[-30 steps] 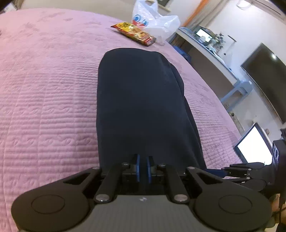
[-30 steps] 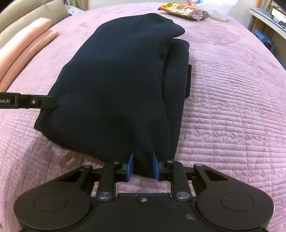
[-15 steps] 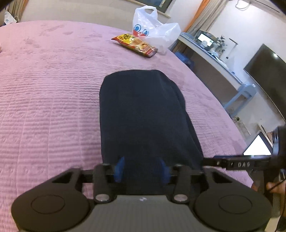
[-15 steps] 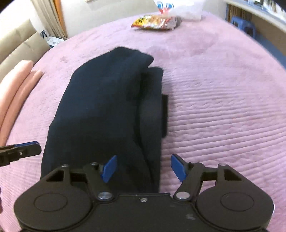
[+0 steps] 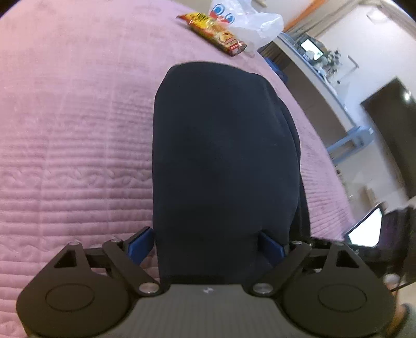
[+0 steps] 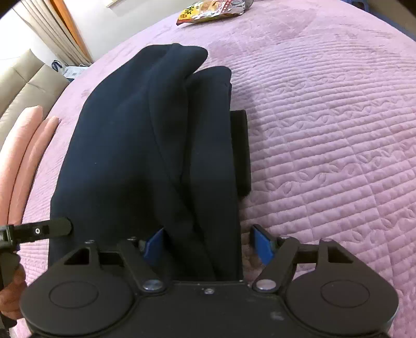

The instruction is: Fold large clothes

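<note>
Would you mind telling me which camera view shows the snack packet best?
The left wrist view: the snack packet lies whole on the bedspread, beside the plastic bag. In the right wrist view the packet is cut off by the top edge.

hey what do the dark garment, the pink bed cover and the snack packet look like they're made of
Garment: looks like thick, matte navy knit, perhaps fleece; soft rounded folds, no sheen.
Bed cover: quilted fabric with a slight velvety nap; stitched rows and leaf motifs.
Snack packet: glossy printed plastic film, probably foil-lined; it catches the light.
</note>
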Demonstrator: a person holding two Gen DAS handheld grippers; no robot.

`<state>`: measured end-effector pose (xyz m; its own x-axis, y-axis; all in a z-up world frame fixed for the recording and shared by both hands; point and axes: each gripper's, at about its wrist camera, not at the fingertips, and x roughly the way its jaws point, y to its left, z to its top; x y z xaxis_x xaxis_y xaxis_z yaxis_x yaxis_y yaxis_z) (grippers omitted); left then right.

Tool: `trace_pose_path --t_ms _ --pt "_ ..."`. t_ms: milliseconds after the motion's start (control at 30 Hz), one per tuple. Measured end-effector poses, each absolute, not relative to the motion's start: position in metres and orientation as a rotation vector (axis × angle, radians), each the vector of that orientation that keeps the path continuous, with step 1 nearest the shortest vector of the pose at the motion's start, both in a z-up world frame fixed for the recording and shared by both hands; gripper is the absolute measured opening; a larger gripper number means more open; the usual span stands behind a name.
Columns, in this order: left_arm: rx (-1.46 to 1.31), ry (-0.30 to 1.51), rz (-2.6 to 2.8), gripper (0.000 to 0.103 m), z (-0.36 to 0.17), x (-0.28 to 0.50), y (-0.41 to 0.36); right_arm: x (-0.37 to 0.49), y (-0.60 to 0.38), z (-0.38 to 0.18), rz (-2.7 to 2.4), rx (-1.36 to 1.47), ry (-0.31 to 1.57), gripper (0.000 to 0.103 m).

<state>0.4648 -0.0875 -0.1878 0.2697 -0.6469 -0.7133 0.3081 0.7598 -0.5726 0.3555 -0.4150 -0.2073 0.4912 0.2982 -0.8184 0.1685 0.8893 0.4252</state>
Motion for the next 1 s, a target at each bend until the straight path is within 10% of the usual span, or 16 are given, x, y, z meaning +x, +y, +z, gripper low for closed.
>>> trace_pose_path --t_ms 500,600,667,1000 --pt "-0.571 1.177 -0.722 0.102 -0.224 0.491 -0.090 0.351 -0.405 -0.209 0.141 0.465 1.032 0.103" --pt "-0.542 1.148 -0.691 0.100 -0.222 0.485 -0.099 0.349 -0.398 -0.206 0.162 0.424 1.015 0.092" --pt "-0.501 1.116 -0.666 0.093 -0.217 0.478 -0.104 0.347 -0.394 -0.204 0.204 0.468 1.012 0.058" --pt "-0.573 0.973 -0.812 0.065 -0.186 0.464 -0.088 0.334 -0.384 -0.179 0.234 0.527 0.892 0.042"
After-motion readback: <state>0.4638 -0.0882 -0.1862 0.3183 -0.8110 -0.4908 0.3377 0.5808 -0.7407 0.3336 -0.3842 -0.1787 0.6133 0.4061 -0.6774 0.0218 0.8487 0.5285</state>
